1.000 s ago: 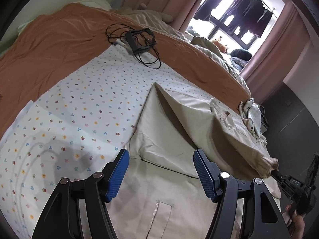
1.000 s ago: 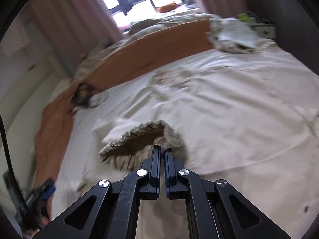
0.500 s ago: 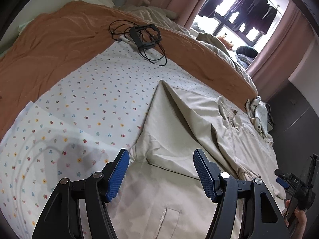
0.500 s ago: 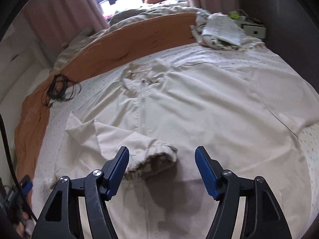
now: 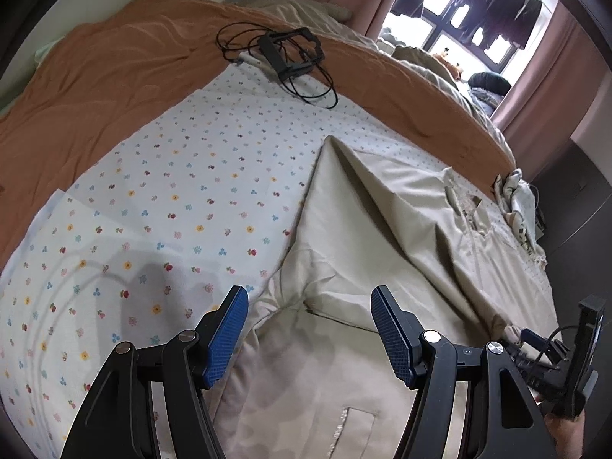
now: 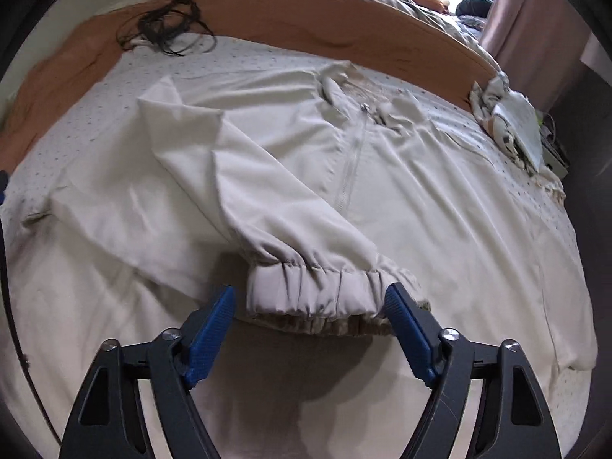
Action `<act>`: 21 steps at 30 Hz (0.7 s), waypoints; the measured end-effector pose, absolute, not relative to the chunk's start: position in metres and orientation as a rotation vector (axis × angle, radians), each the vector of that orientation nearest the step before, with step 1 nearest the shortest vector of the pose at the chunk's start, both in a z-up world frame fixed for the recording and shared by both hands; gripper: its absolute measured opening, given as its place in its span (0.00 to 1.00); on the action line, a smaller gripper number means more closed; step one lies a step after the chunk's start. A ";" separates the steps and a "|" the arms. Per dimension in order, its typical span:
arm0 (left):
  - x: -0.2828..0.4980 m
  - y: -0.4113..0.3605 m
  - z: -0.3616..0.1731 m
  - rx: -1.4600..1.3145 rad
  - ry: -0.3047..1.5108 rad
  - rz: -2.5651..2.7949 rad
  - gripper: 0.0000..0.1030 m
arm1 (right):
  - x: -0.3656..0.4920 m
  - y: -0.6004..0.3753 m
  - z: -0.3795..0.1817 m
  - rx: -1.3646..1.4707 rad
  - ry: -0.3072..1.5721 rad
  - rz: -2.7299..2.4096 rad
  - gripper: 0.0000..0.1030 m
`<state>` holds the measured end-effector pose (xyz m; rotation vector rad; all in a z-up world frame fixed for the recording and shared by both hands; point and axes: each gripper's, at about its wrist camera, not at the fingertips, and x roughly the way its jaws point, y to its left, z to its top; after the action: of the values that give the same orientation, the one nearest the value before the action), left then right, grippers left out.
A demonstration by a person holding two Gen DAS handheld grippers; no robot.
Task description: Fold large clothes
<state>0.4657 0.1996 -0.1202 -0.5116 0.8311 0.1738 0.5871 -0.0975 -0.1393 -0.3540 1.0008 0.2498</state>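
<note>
My right gripper (image 6: 308,323): jaws spread and just been narrowing, the elastic cuff (image 6: 313,290) between the pads, unpinched.
My left gripper (image 5: 308,331): jaws apart, empty, above the hem.
Jacket (image 6: 401,191): beige, flat on the dotted sheet (image 5: 172,199), sleeve (image 6: 244,176) folded across its zipped front.
Beyond: black cables (image 5: 283,53) on the orange blanket (image 5: 95,76).

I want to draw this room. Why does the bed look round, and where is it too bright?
Left wrist view: the fisheye lens bends the bed into a curve, the window glares white, and soft shadows fall on the flowered sheet. Right wrist view: same bending, and the jacket looks slightly blurred.
</note>
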 end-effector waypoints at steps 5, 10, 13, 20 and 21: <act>0.468 0.200 -0.129 -0.506 0.855 0.178 0.66 | 0.597 -0.133 -0.114 -0.164 0.952 0.233 0.09; 0.469 0.198 -0.132 -0.496 0.863 0.175 0.66 | 0.600 -0.168 -0.084 -0.063 0.845 0.102 0.09; 0.470 0.198 -0.132 -0.492 0.864 0.176 0.66 | 0.607 -0.191 -0.082 0.005 0.833 -0.013 0.19; 0.473 0.198 -0.137 -0.476 0.879 0.198 0.66 | 0.614 -0.233 -0.105 0.173 0.934 -0.050 0.58; 0.473 0.198 -0.138 -0.470 0.883 0.202 0.66 | 0.615 -0.236 -0.109 0.198 0.946 -0.037 0.58</act>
<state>0.4733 0.1979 -0.1381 -0.4700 0.8827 0.2020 0.6148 -0.2361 -0.1095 0.1975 0.9458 -0.0367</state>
